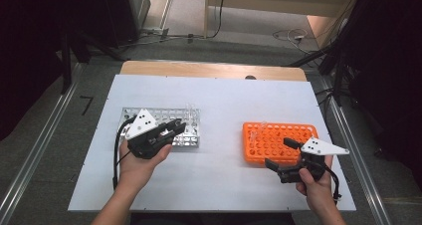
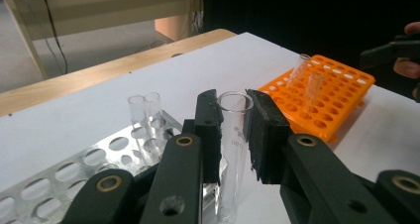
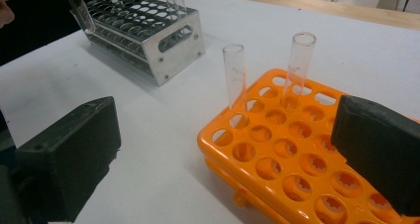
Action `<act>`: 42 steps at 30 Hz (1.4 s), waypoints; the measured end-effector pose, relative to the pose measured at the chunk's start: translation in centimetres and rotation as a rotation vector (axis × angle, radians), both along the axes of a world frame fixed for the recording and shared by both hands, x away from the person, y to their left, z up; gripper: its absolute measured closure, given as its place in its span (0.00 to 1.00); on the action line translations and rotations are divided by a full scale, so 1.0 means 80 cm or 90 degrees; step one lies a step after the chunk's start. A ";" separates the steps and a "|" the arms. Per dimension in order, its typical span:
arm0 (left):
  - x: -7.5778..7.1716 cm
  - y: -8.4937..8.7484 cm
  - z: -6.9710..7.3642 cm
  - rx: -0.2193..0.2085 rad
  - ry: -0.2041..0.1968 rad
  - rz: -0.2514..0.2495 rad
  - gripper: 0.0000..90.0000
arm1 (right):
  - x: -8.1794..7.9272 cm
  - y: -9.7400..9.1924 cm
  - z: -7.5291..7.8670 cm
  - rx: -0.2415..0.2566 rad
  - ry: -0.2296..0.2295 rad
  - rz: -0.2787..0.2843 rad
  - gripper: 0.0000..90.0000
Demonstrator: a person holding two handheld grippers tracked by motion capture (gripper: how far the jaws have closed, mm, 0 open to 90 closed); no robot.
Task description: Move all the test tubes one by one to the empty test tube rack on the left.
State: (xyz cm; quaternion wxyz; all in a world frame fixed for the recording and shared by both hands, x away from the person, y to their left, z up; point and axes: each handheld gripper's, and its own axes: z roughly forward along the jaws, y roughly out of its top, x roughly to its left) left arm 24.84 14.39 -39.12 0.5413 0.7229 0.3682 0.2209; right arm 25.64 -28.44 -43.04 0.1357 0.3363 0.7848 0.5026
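Transfer step in hand: left gripper [image 2: 233,130] fingers clamped on clear glass test tube [image 2: 232,149] above perforated metal rack [image 1: 191,135] nr table's left edge; right gripper [image 3: 223,159] wide open, empty, by orange plastic rack [image 3: 297,169] w/ two tubes; next: carry across, align over free hole.

Two racks sit on the table: one metal rack [image 1: 191,135] and one orange rack [image 1: 278,144]. Five glass test tubes [image 2: 233,135] are visible.

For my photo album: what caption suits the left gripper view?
Left gripper clamps a glass tube above the metal rack.
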 end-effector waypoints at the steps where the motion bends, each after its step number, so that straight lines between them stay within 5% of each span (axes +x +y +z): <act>1: 0.003 0.002 0.001 -0.001 -0.001 0.002 0.85 | 0.000 -0.001 0.000 0.000 0.000 -0.002 0.00; 20: 0.072 0.013 0.007 0.004 0.005 0.041 0.85 | 0.003 -0.006 -0.002 0.003 0.006 -0.011 0.00; 42: 0.130 0.012 -0.017 0.009 0.019 0.096 0.85 | 0.006 -0.009 -0.005 0.004 0.008 -0.017 0.00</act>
